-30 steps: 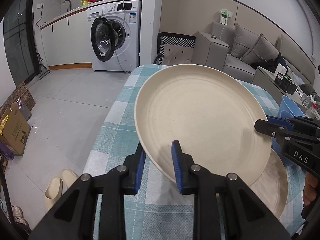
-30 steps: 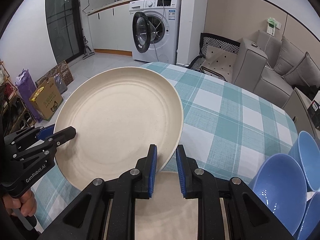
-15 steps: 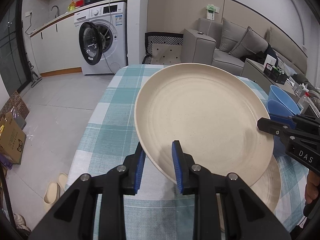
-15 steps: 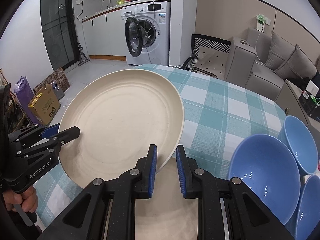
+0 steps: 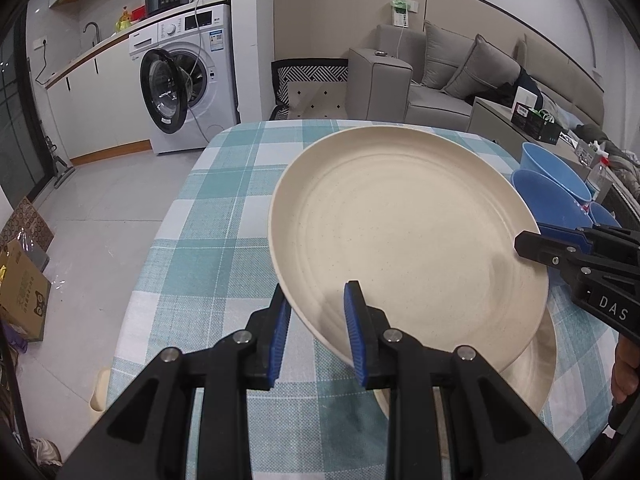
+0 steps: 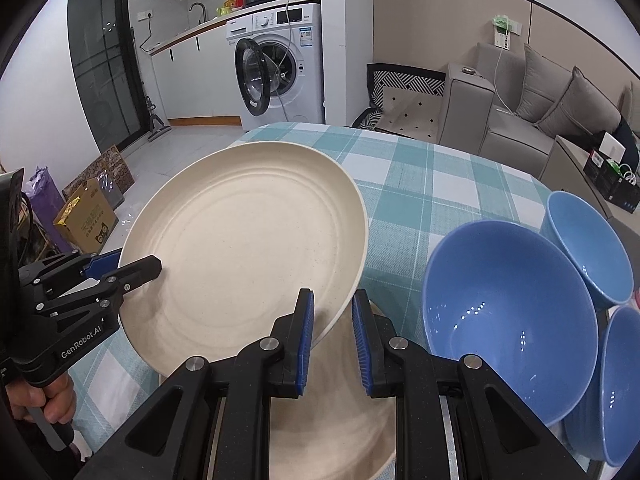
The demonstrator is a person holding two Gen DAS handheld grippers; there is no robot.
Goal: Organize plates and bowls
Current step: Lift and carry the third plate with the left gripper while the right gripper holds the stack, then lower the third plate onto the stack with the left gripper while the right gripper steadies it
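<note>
1. Left gripper (image 5: 316, 332), black with blue pads: jaws narrow, clamped on the near-left rim of the round cream speckled plate (image 5: 404, 240). One pad sits on the plate's face, the other under the rim.
2. Right gripper (image 6: 332, 336), same black and blue build: jaws narrow, clamped on the opposite rim of that plate (image 6: 248, 256). In the left wrist view it reaches in from the right edge (image 5: 532, 240).
3. The plate is held off the table between both grippers, tilted, face up.
4. Directly under the right gripper lies a second cream plate (image 6: 340, 412) flat on the table. The held plate overlaps it and hides most of it.
5. Right of the right gripper: a large round blue bowl (image 6: 508, 312), just beside the lower plate. A second blue bowl (image 6: 588, 248) is behind it and a third blue bowl (image 6: 616, 380) at the right edge. All three look tipped; whether they touch each other I cannot tell.
6. Beyond both grippers: teal and white checked tablecloth (image 6: 432, 184), bare on the far side.
7. A bare hand (image 6: 48, 400) grips the left gripper's handle at lower left.
8. Background: white front-loading washing machine (image 5: 188, 76) with its door open, grey fabric sofa (image 5: 460, 76), cardboard box (image 5: 20, 292) on the floor to the left.
</note>
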